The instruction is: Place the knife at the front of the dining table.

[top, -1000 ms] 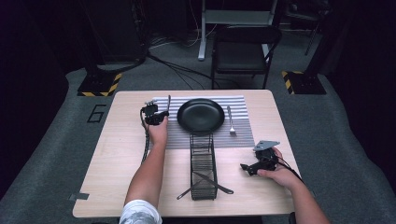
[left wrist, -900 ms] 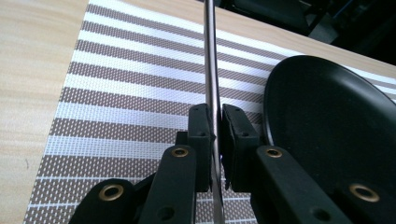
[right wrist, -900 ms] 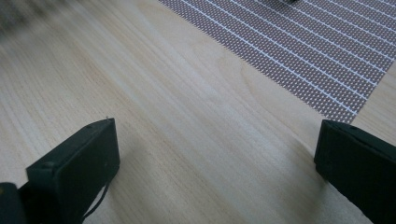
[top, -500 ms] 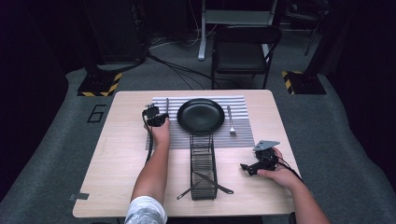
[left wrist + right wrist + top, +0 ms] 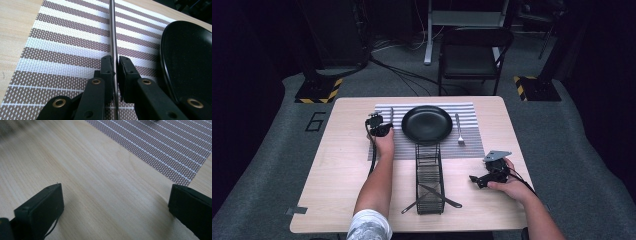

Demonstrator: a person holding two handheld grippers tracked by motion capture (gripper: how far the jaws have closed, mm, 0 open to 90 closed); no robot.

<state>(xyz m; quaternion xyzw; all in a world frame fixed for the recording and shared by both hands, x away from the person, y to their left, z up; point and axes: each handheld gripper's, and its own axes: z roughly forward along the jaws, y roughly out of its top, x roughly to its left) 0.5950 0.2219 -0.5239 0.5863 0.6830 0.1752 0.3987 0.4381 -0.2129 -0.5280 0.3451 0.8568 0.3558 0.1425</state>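
The wooden surface [image 5: 337, 165] sits square in the dark room, with a folding chair [image 5: 472, 55] pushed up beyond its far edge. Across the far half lies a striped placemat [image 5: 472, 145], and a round black plate [image 5: 427, 123] rests at the middle of it. Near of the plate, a tall wire rack [image 5: 430, 177] runs toward the near edge, with dark utensils [image 5: 432, 195] crossed through its near end.

At the left of the placemat the left hand-held gripper [image 5: 378, 125] is held just left of the plate — its jaws are pressed together on a thin metal utensil [image 5: 113, 37], pinching the shaft edge-on. In the left gripper view the shaft runs straight away over the brown and white stripes, close beside the plate's rim [image 5: 165, 57]; what kind of utensil it is I cannot tell.

To the right of the plate a fork [image 5: 459, 131] lies on the placemat, pointing near to far.

The right hand-held gripper [image 5: 484, 179] sits low at the right, near the rack — its jaws stand spread wide over bare wood, gripping nothing, with the placemat's corner [image 5: 180, 177] just ahead.
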